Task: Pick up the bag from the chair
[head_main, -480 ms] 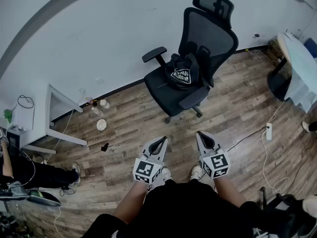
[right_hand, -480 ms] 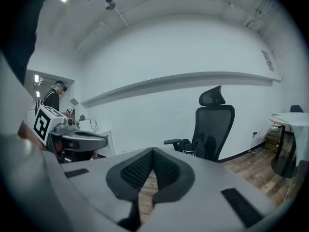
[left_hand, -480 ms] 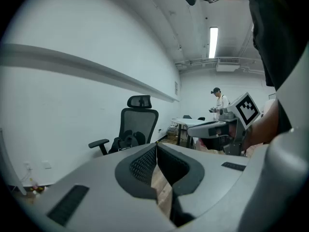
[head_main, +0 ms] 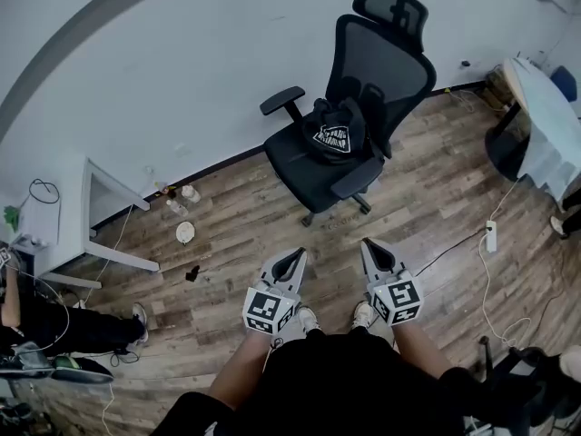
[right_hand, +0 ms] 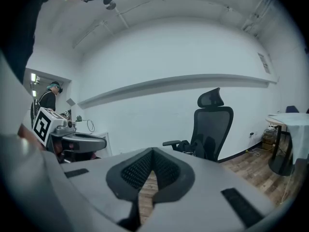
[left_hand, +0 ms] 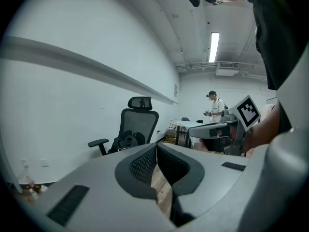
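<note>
Black bag (head_main: 332,133) with a white logo sat on the chair (head_main: 349,143); wood floor (head_main: 245,234), white wall (head_main: 163,71); both grippers (head_main: 289,266) (head_main: 374,254) shut, empty.

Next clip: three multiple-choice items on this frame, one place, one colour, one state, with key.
1. Where is the bag? A on the chair seat; B on the floor; C on the white desk.
2. What colour is the chair? A white; B black; C red.
3. How are the left hand-held gripper and the right hand-held gripper? A both open; B left shut on the bag; C both shut, empty.
Key: 1 A: it sits on the seat. 2 B: mesh and seat are black. 3 C: each shows jaws together, nothing between.
</note>
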